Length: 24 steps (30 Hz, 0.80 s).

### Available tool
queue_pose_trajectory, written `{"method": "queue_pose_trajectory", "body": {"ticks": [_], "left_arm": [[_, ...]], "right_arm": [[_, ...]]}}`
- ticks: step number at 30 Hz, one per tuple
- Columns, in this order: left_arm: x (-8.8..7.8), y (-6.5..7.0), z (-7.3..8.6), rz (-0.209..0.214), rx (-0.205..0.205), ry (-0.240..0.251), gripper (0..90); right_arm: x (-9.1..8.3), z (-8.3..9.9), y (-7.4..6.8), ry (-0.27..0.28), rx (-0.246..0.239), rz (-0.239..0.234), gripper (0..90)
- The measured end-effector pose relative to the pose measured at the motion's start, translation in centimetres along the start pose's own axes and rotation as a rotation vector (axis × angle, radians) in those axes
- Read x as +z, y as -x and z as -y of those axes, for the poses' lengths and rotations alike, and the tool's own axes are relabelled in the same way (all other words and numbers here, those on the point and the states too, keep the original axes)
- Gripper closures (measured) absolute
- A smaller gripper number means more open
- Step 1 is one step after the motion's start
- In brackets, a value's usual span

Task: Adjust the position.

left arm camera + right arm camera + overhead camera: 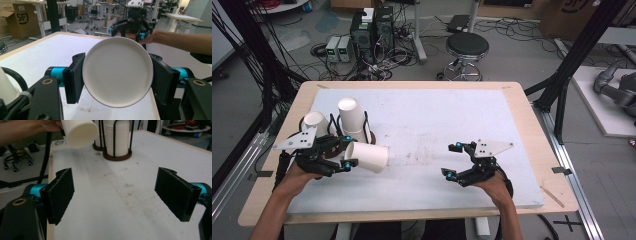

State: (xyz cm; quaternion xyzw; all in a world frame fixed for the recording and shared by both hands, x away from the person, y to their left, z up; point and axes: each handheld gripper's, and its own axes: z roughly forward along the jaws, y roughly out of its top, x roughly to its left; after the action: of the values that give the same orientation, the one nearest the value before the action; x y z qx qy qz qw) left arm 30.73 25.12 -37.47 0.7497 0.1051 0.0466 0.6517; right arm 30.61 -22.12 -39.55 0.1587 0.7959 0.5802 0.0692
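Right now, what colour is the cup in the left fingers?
White cup, clearest in the left gripper view.

"SF" logo, cardboard box (18, 21)

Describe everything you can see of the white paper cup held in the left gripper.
The white paper cup is plain, looks like matte paper, and tapers to a round, slightly recessed base with a raised rim. It lies on its side above the table, base pointing toward the right gripper. The left gripper is shut on it, a black pad pressing each side.
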Motion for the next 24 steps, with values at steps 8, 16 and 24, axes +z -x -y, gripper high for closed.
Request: {"method": "queue_pose_trajectory", "body": {"ticks": [8, 16, 24], "left_arm": [[1.8, 0.4, 0.0, 0.026, 0.002, -0.017, 34.8], [3.4, 0.5, 0.0, 0.044, 0.001, -0.033, 34.8], [4.9, 0.7, -0.1, 0.063, -0.001, -0.023, 34.8]], "right_arm": [[1.8, -2.8, 0.2, 0.002, -0.022, -0.059, 16.4], [3.2, -4.6, -0.1, 0.024, -0.047, -0.141, 16.4], [4.6, -5.6, -0.3, 0.036, -0.062, -0.181, 16.4]]}}
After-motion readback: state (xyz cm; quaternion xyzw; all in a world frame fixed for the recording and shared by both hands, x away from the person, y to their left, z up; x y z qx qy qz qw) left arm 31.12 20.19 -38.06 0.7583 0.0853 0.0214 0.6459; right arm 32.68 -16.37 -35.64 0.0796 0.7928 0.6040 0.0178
